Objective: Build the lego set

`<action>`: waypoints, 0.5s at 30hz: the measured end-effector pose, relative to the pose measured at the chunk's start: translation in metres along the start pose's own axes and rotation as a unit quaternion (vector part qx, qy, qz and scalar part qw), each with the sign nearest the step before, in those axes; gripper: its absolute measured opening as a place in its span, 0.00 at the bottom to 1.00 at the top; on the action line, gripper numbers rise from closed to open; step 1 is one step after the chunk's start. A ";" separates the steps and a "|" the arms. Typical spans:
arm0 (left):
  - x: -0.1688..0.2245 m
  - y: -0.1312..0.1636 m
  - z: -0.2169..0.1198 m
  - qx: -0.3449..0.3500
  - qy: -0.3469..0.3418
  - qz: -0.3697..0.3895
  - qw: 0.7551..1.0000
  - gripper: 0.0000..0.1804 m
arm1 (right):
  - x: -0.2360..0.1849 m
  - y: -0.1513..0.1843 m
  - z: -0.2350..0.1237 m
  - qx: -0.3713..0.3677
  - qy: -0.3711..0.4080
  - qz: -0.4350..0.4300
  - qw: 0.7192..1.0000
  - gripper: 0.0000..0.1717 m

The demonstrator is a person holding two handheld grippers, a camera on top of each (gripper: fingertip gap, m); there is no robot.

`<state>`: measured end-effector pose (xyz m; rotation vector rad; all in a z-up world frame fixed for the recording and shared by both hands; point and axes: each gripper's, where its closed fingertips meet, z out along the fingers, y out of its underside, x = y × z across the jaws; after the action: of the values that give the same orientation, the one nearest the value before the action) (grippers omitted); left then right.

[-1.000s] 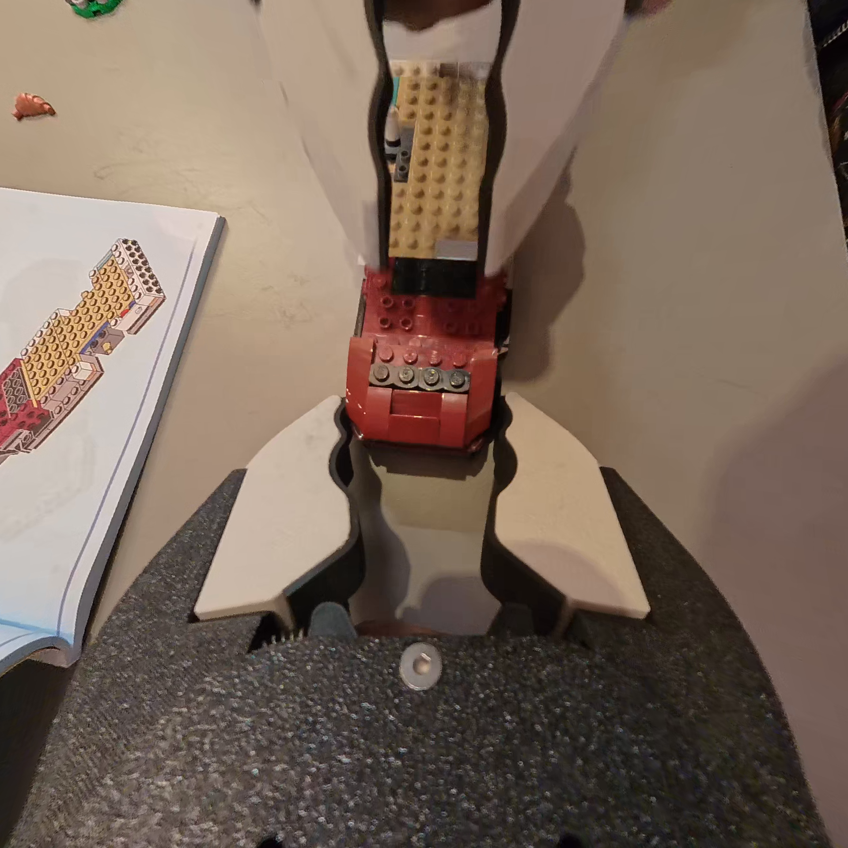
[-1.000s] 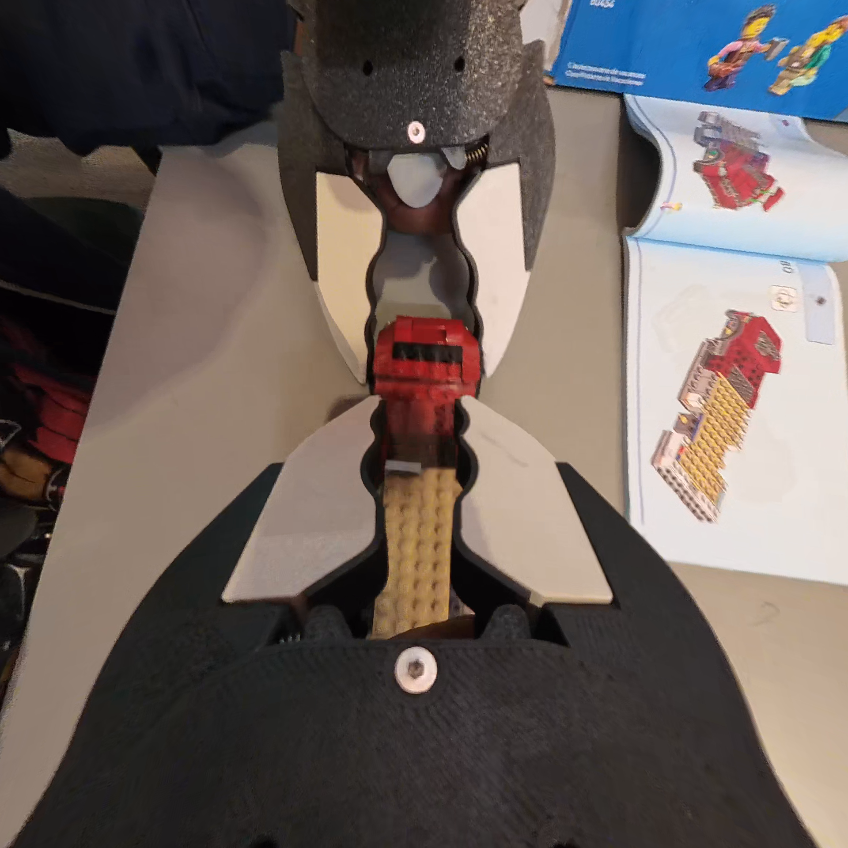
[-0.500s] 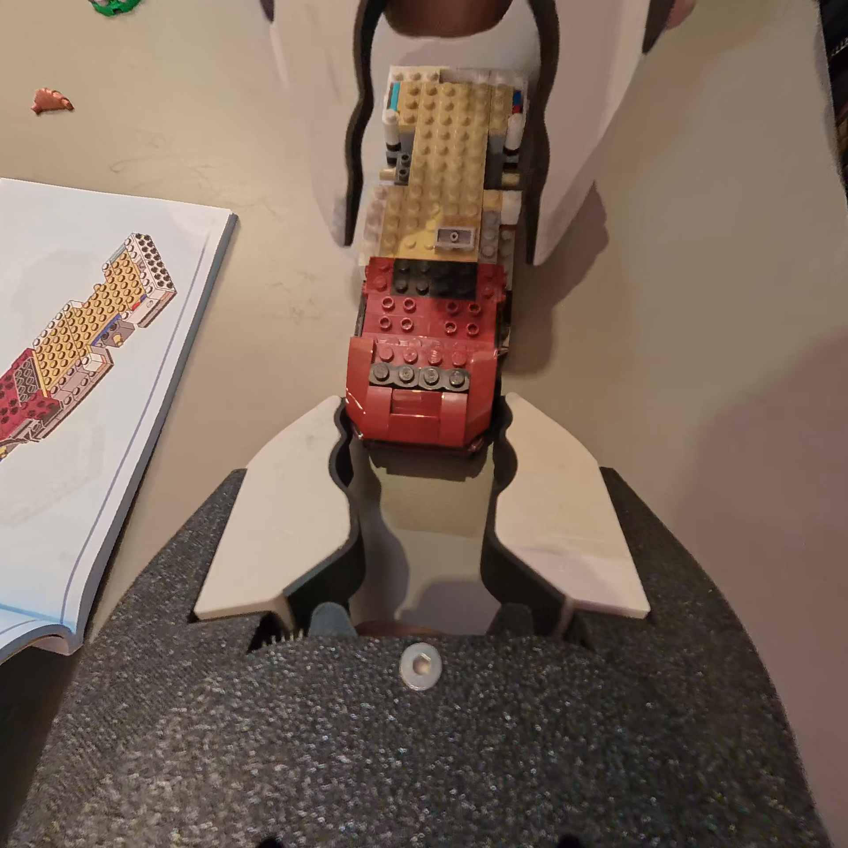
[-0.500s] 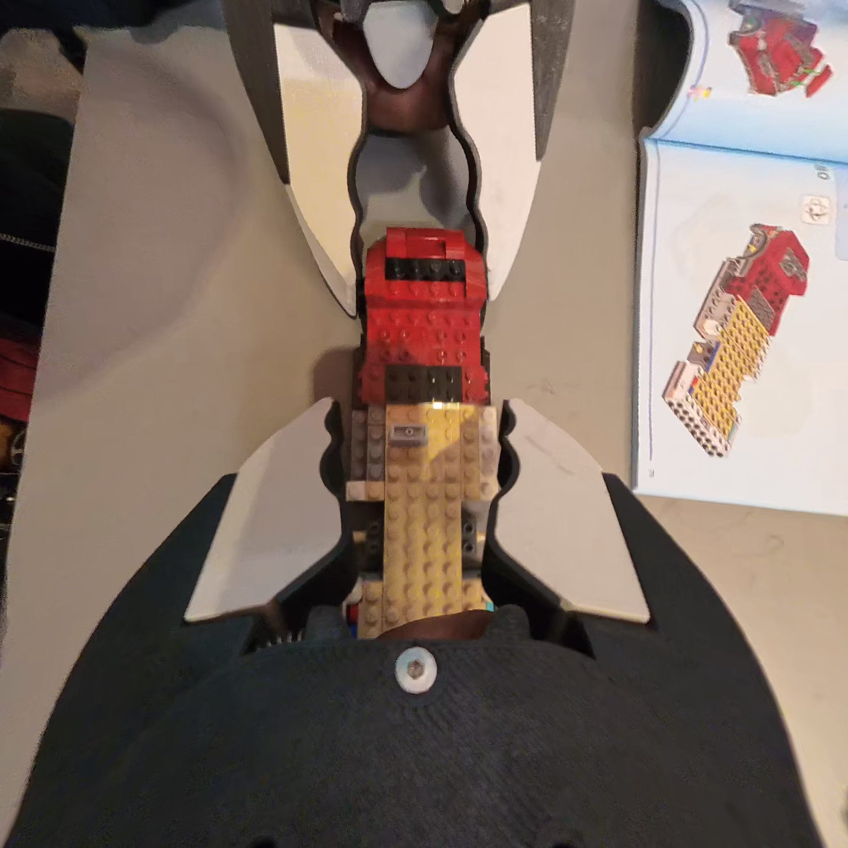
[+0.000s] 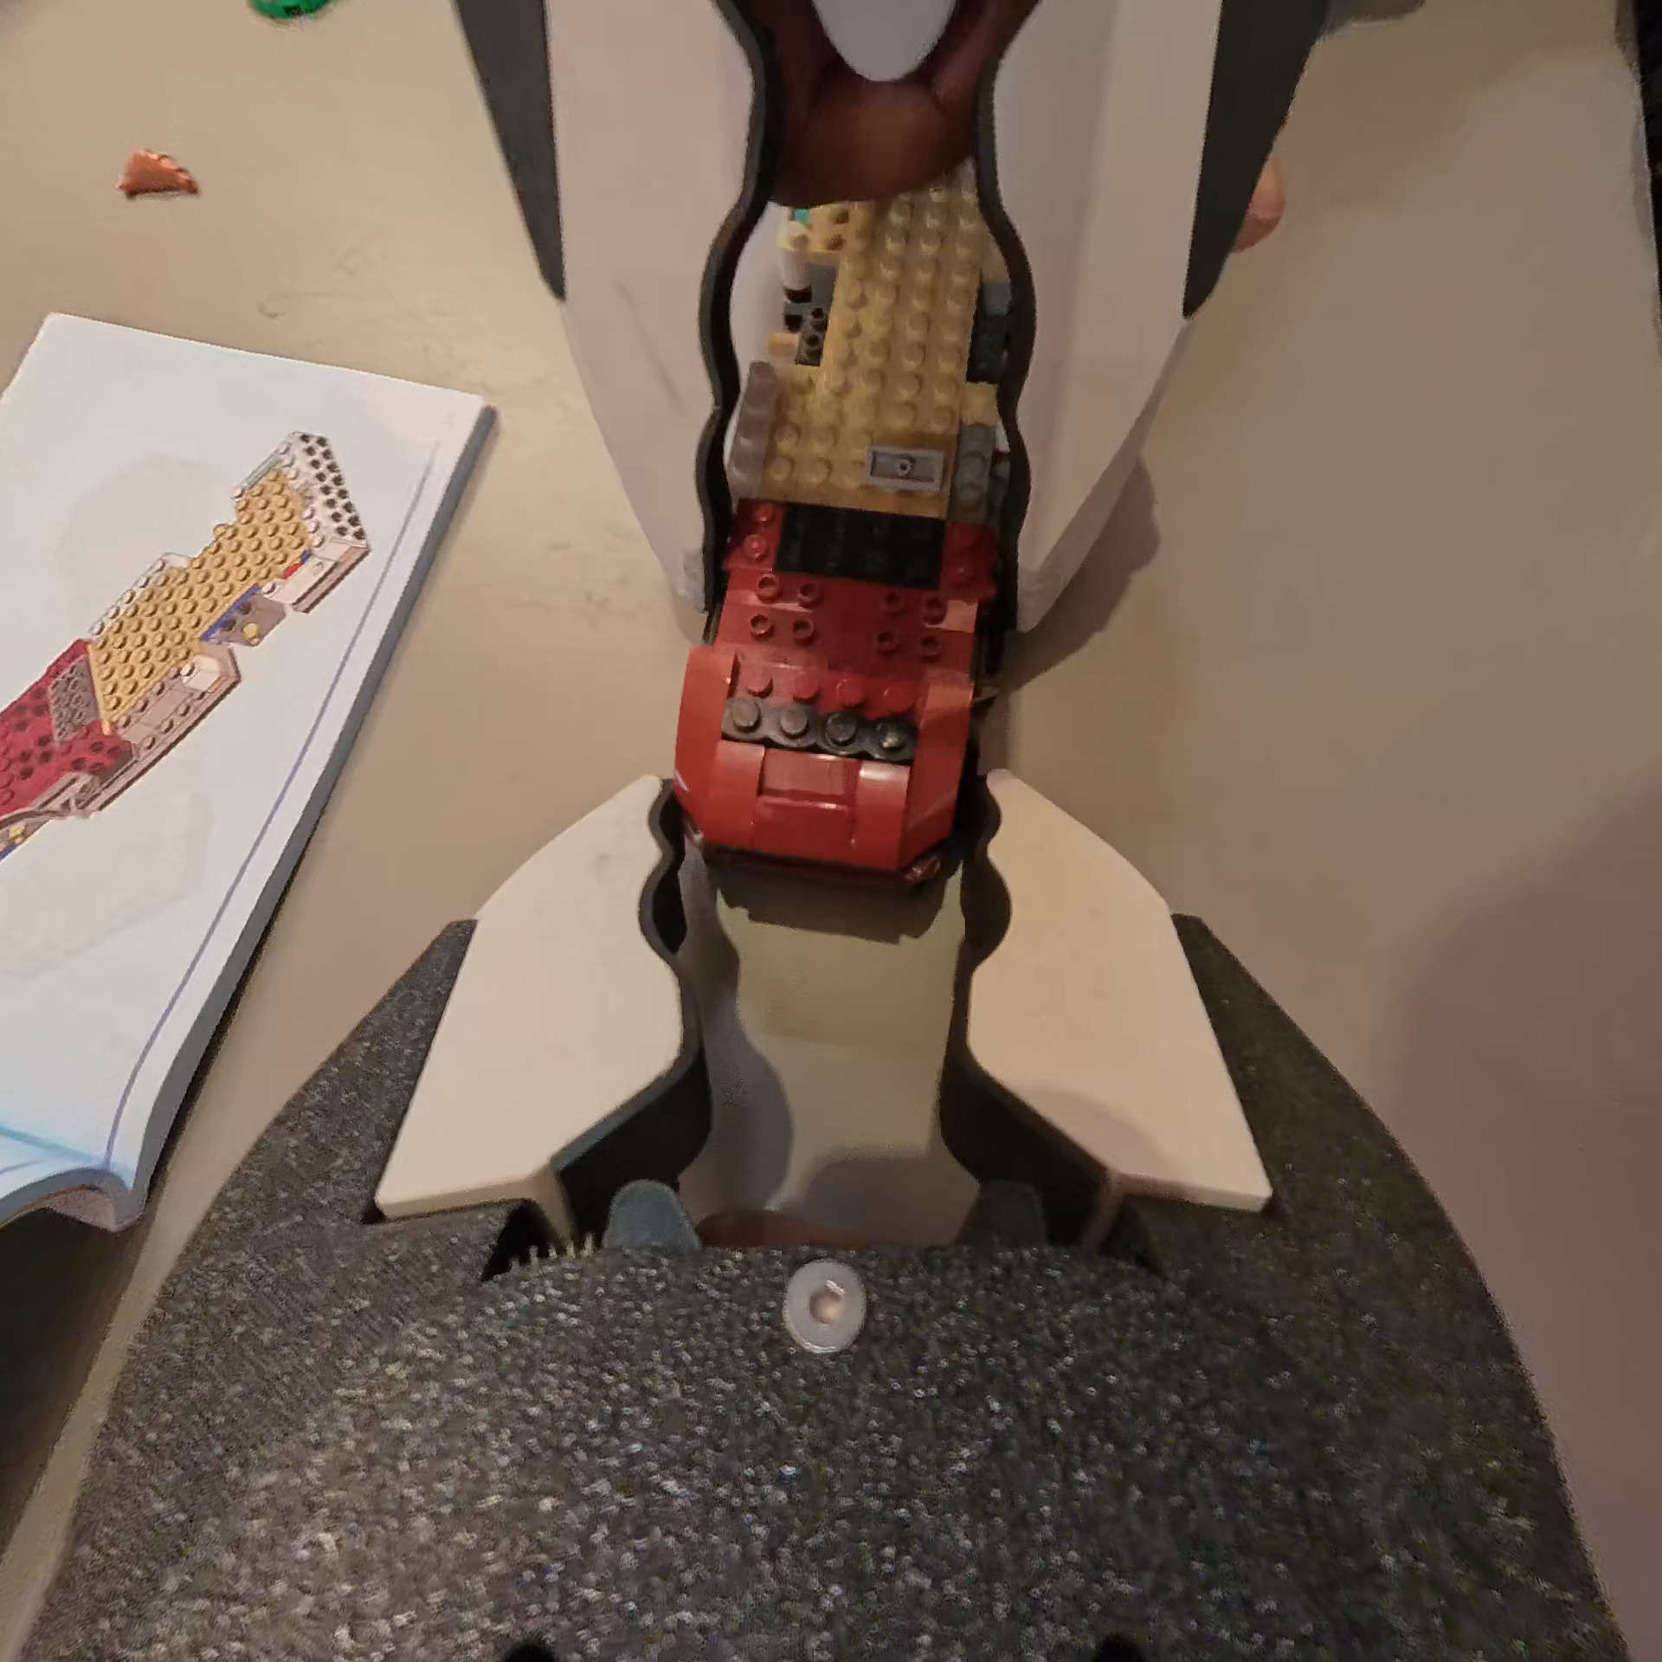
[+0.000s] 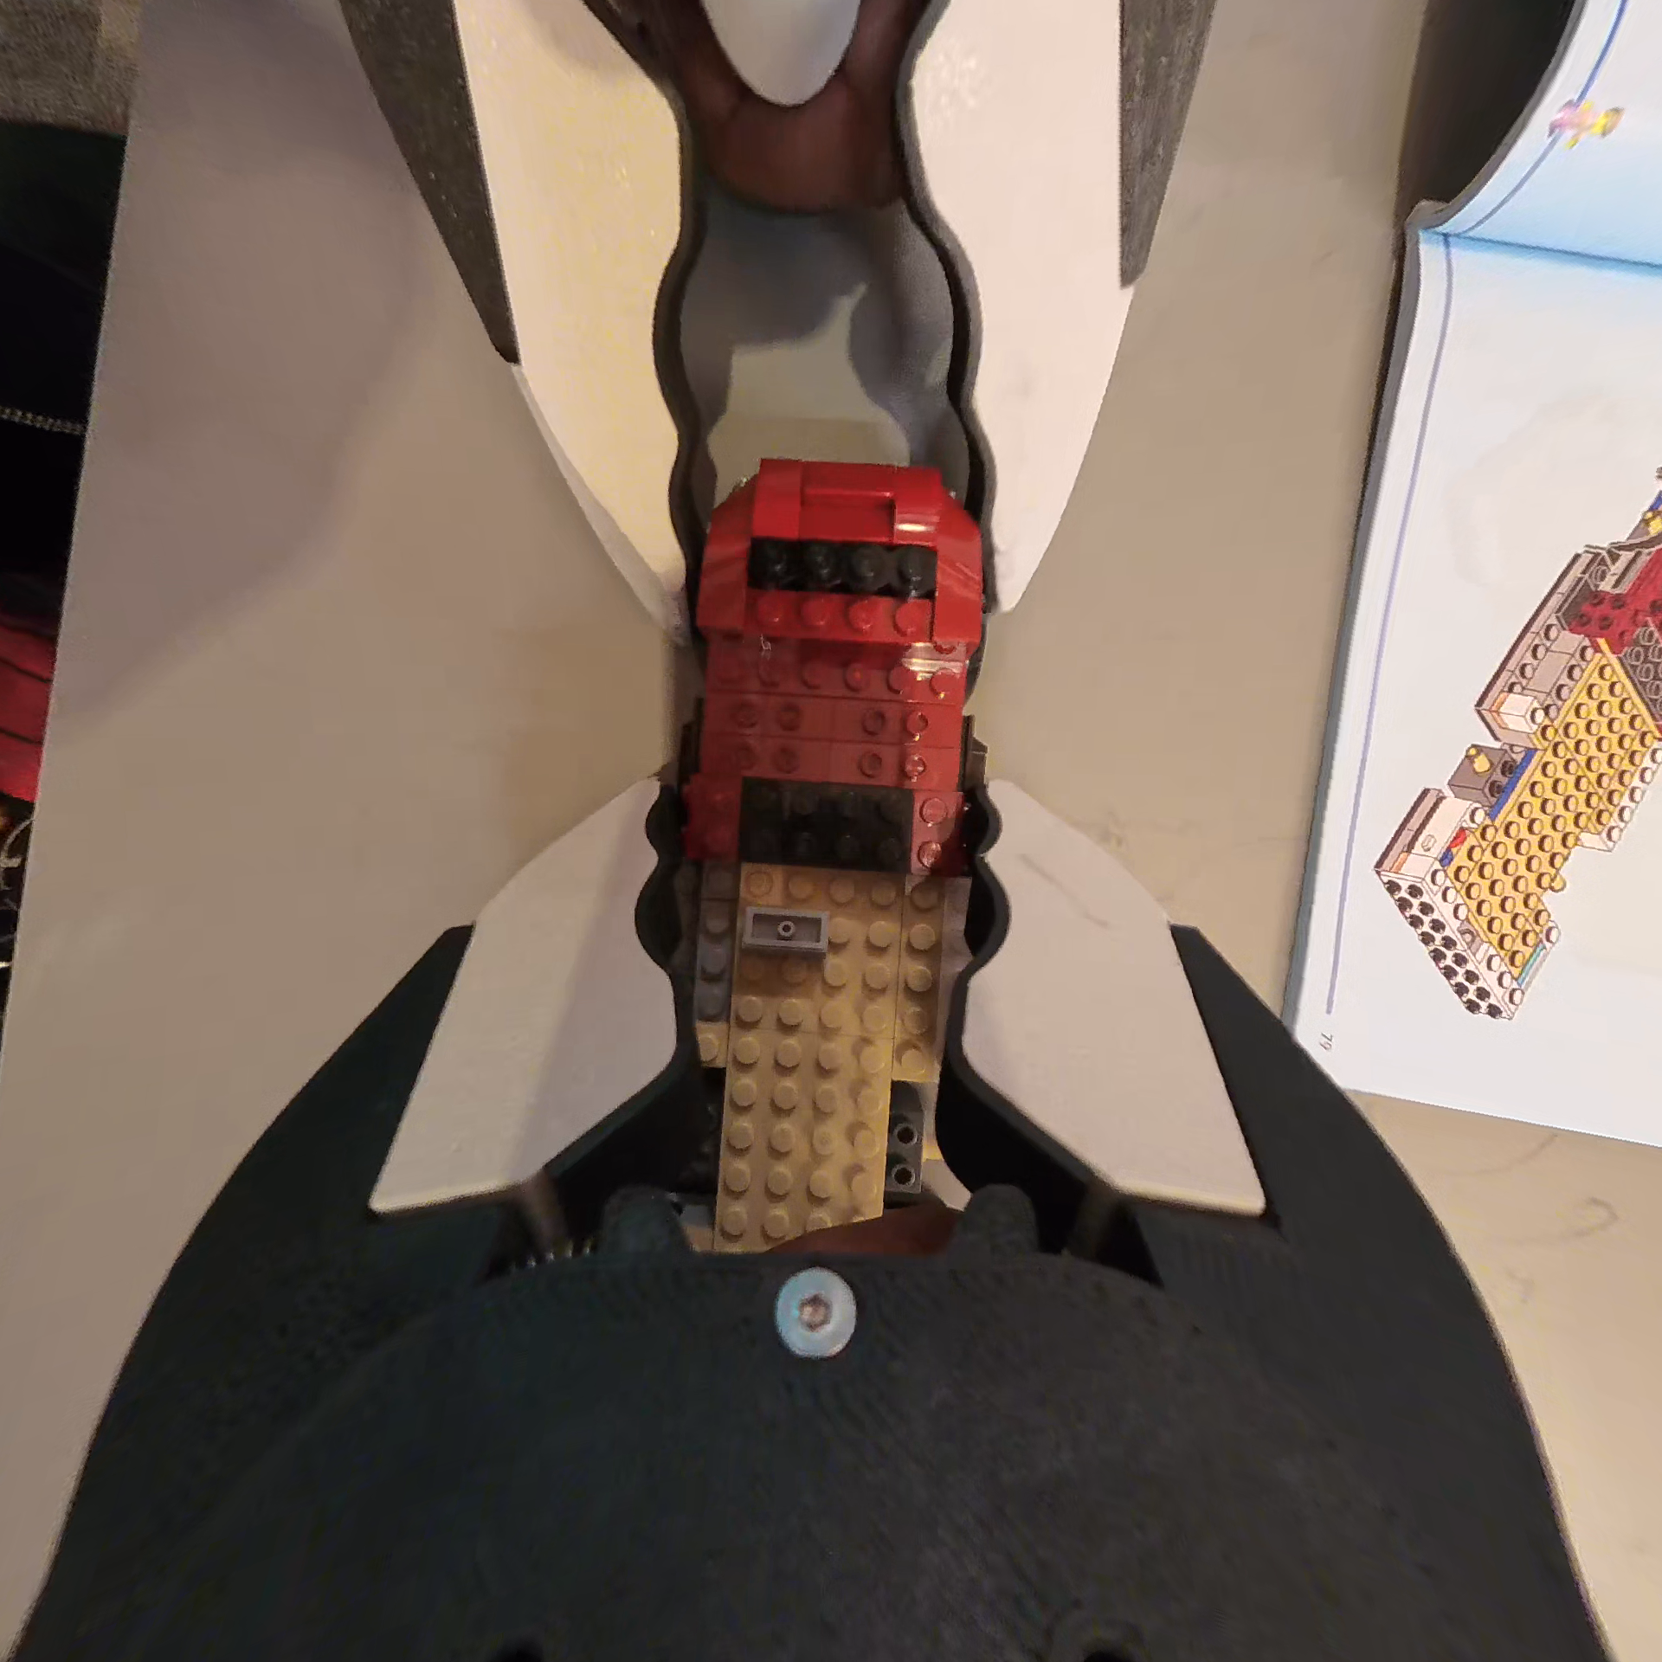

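Observation:
A brick model (image 5: 836, 629) with a dark red nose and a tan studded deck lies lengthwise between my two grippers, which face each other over the beige table (image 5: 1349, 809). My left gripper (image 5: 820, 791) is shut on the red nose, and both pads touch its sides. My right gripper (image 6: 820, 800) is shut on the model (image 6: 827, 719) where the red part meets the tan deck. The deck runs back between its fingers. Each gripper also shows in the other's view: the right gripper (image 5: 859, 603) in the left wrist view, the left gripper (image 6: 841, 629) in the right wrist view.
An open instruction booklet (image 5: 180, 719) lies left of the model in the left wrist view and on the right in the right wrist view (image 6: 1484, 629). A small orange-brown piece (image 5: 157, 175) and a green piece (image 5: 288, 7) lie far left. The table's edge (image 6: 117, 450) is at the left. My two grippers' fingertips are within a few centimetres of each other. About 20 cm separates my right fingertips from the small orange-brown piece (image 5: 157, 175).
My right gripper let go of the narrow tan end, opened wide, slid forward along the model and closed on its wider body. The left gripper kept its hold on the red nose.

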<state>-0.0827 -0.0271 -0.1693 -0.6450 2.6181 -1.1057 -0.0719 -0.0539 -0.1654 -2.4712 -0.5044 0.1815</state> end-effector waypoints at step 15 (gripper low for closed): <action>-0.005 -0.030 -0.041 0.252 0.095 -0.495 0.826 0.37 | 0.003 -0.007 -0.015 0.032 0.016 -0.041 0.998 0.36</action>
<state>-0.0844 -0.0175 -0.1191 -1.9088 1.8577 -2.0935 -0.0677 -0.0552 -0.1495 -2.3817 -0.5765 0.1224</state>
